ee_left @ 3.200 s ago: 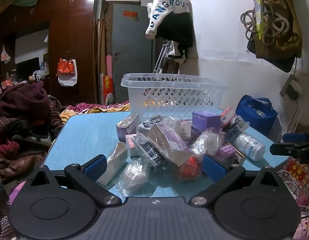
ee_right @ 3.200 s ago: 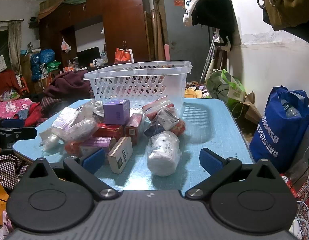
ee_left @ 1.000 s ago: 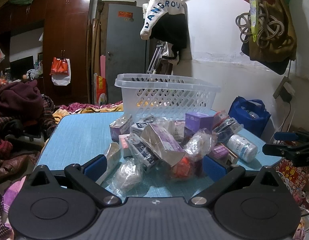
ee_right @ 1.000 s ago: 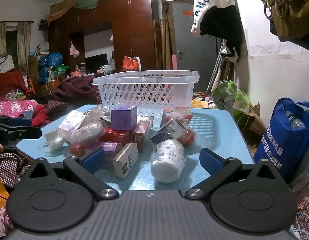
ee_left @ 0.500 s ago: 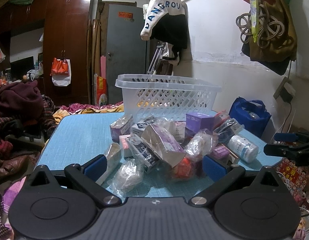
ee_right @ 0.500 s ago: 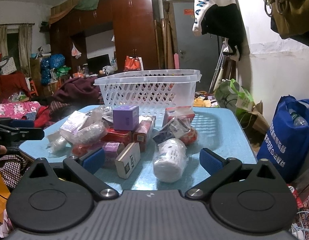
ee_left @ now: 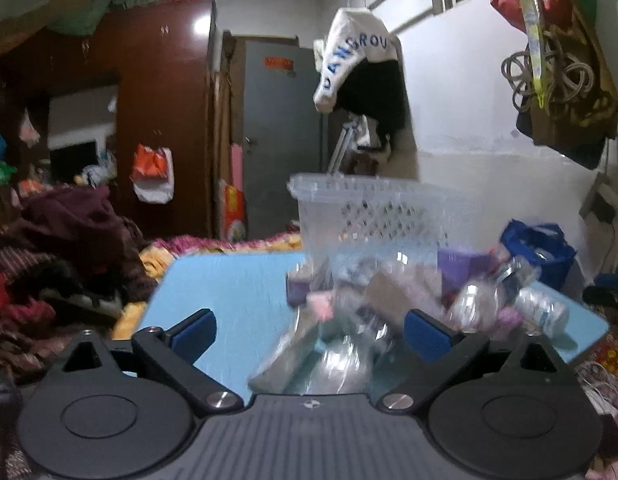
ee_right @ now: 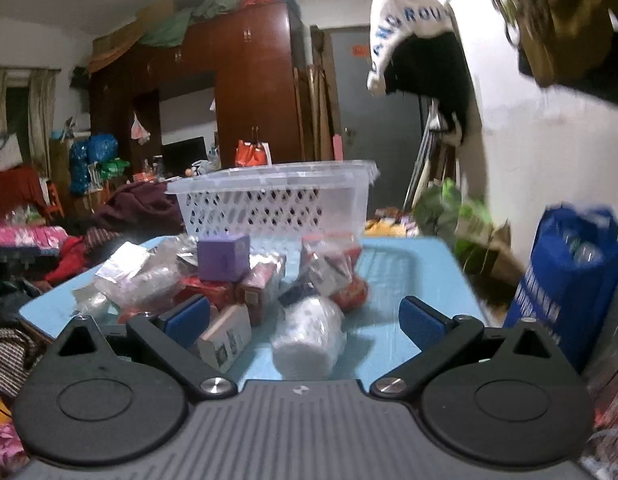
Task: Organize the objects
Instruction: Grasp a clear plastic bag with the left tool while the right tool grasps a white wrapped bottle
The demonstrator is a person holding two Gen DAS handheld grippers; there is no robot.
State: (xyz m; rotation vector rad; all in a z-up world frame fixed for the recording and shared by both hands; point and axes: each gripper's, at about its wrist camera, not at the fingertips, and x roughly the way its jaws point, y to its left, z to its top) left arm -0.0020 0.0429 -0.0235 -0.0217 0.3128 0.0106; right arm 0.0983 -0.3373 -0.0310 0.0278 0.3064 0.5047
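both grippers hang at the near table edge with nothing held. the right gripper (ee_right: 303,322) is spread wide, and just past its fingers lies a wrapped white bottle (ee_right: 309,338) on its side, long axis running toward the camera, base end nearest. a small white box (ee_right: 225,336) lies just beside the left pad. the left gripper (ee_left: 309,330) is wide too; its view is blurred, with clear bags (ee_left: 341,360) nearest. behind these comes the heap: a purple box (ee_right: 223,258) sits on red boxes (ee_right: 207,292), bags on both sides. farther back on the blue table (ee_right: 421,276) stands the white basket (ee_right: 269,200), upright, seemingly empty. this looks like the approach, with no item yet sorted. the next move probably calls for lowering the right gripper around the bottle, closing across its width, then lifting over the rim.
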